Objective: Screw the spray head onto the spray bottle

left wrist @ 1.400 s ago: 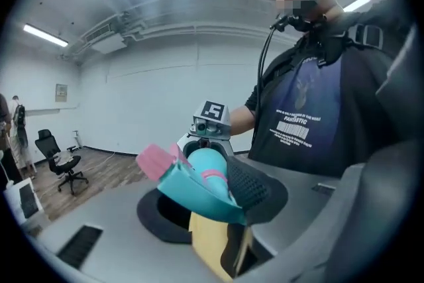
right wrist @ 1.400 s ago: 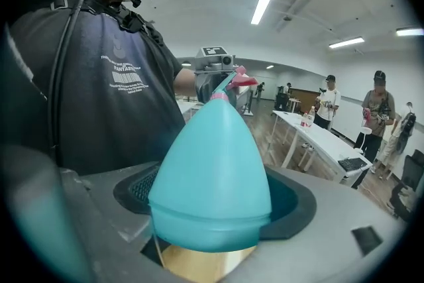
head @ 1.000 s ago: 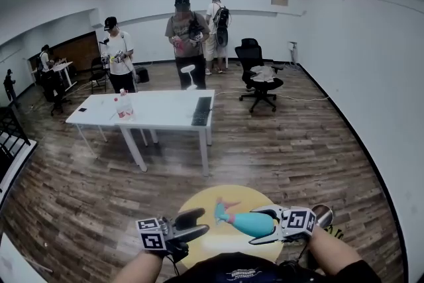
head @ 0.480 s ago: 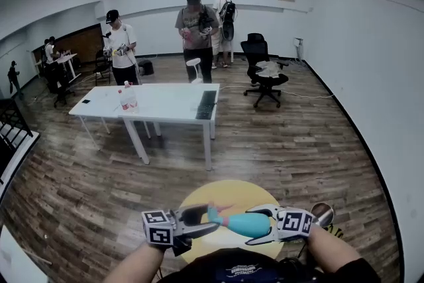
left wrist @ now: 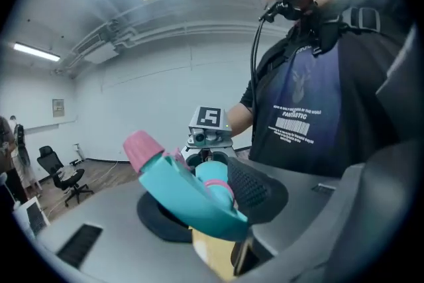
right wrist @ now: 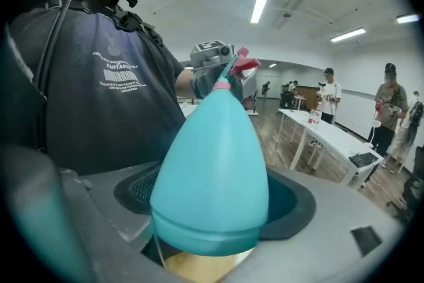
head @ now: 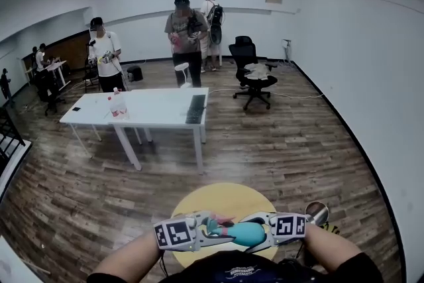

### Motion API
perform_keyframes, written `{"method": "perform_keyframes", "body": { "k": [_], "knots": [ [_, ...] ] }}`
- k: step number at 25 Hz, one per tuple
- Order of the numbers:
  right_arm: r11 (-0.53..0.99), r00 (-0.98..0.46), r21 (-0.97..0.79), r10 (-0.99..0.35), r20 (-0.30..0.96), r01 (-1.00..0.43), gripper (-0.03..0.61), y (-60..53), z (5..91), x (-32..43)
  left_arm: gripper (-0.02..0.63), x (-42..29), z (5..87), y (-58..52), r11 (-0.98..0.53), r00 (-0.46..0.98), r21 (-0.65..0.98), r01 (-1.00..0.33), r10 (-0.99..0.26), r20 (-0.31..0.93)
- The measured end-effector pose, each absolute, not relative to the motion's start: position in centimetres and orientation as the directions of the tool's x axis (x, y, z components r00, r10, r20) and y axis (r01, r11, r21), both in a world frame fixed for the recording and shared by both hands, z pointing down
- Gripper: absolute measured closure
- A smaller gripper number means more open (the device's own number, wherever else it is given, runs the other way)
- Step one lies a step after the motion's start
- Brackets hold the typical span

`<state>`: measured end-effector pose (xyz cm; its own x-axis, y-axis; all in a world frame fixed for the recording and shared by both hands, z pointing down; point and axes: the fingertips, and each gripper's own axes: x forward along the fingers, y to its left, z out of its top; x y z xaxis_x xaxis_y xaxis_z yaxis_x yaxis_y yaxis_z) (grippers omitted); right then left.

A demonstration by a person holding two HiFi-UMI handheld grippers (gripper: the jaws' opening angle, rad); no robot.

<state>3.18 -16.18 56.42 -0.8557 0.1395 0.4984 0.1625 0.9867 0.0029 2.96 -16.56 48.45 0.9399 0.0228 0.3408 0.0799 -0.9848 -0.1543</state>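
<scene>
The right hand-held gripper (head: 262,232) has its jaws wide apart and squeezes the fat end of the blue-green spray bottle (right wrist: 212,169). The left hand-held gripper (head: 202,235) has just been closing and pinches the spray head (left wrist: 179,185) at the bottle's top. Below is a round yellow top (head: 225,199). The person's shirt (right wrist: 118,66) says FANTASTIC.

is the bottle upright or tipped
Tipped: in the head view the bottle lies on its side, base toward the right, spray head toward the left.
</scene>
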Motion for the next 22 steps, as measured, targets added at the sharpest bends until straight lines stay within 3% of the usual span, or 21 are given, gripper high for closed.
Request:
{"method": "perform_keyframes", "body": {
  "k": [2, 5, 6, 7, 9, 13, 15, 18, 22],
  "knots": [
    [0.987, -0.864, -0.016, 0.148, 0.481, 0.161, 0.140, -16.2, 56.3, 3.2, 0.433, 3.0, 48.4, -16.8, -0.992, 0.947, -0.110, 0.069, 0.030, 0.320],
    [0.988, -0.889, -0.038, 0.154, 0.432, 0.153, 0.140, -16.7, 55.3, 2.7, 0.429, 1.5, 47.6, -18.4, -0.998, 0.982, 0.051, -0.040, -0.029, 0.189],
    [0.988, -0.892, -0.039, 0.152, 0.425, 0.150, 0.139, -16.8, 55.2, 2.5, 0.362, 0.5, 47.3, -19.2, -0.989, 0.989, 0.120, -0.092, -0.076, 0.128],
    [0.989, -0.896, -0.041, 0.146, 0.420, 0.143, 0.138, -16.9, 55.3, 2.6, 0.288, -1.0, 46.9, -20.1, -0.969, 0.989, 0.203, -0.143, -0.135, 0.055],
    [0.993, -0.904, -0.052, 0.121, 0.411, 0.109, 0.138, -17.3, 55.8, 3.2, 0.256, -5.5, 46.1, -21.7, -0.894, 0.953, 0.385, -0.228, -0.286, -0.100],
    [0.997, -0.923, -0.078, 0.018, 0.385, -0.013, 0.137, -19.3, 56.7, 5.7, 0.255, -18.4, 46.9, -23.6, -0.694, 0.736, 0.639, -0.331, -0.614, -0.286],
    [0.993, -0.931, -0.101, -0.022, 0.366, -0.064, 0.137, -20.5, 56.6, 6.7, 0.255, -23.5, 47.4, -23.6, -0.626, 0.626, 0.699, -0.346, -0.709, -0.324],
    [0.993, -0.929, -0.099, -0.019, 0.370, -0.059, 0.137, -20.6, 56.6, 6.4, 0.254, -23.6, 47.3, -23.0, -0.635, 0.644, 0.681, -0.364, -0.700, -0.308],
    [0.998, -0.902, -0.037, 0.067, 0.427, 0.056, 0.137, -19.0, 56.5, 3.5, 0.255, -12.6, 48.3, -22.7, -0.792, 0.880, 0.502, -0.347, -0.460, -0.119]
  ]
}}
